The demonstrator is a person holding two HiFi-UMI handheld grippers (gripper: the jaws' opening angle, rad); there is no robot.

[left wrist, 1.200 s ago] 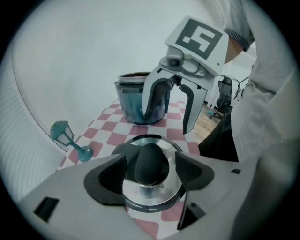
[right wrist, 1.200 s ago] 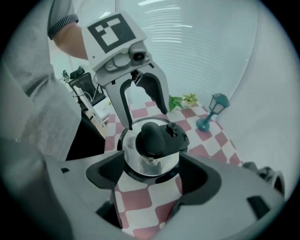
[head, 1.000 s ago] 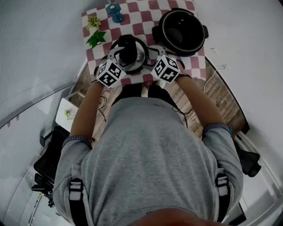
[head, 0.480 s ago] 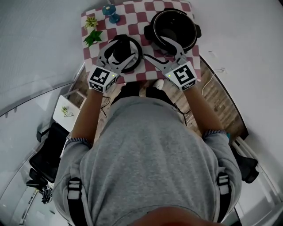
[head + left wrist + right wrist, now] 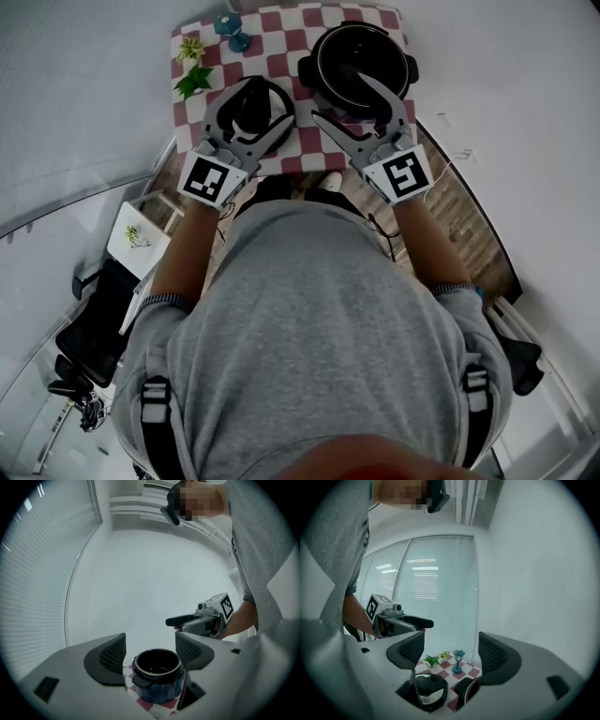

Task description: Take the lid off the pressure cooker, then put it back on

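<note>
Checkered worktop (image 5: 292, 67) carries the open pressure cooker (image 5: 359, 54), lid (image 5: 253, 114) beside it; left gripper (image 5: 150, 645) and right gripper (image 5: 452, 654) hover, jaws released.

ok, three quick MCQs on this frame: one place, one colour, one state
1. The lid is:
A. on the cloth, beside the pot
B. on the pot
C. held in the air

2. The lamp is:
A. red
B. yellow
C. teal

3. The right gripper is:
A. shut on the lid
B. open, empty
C. shut, empty

Key:
1 A: the lid lies on the cloth and the pot stands open.
2 C: the lamp shows teal in the right gripper view.
3 B: its fingers stand apart with nothing held between them.
</note>
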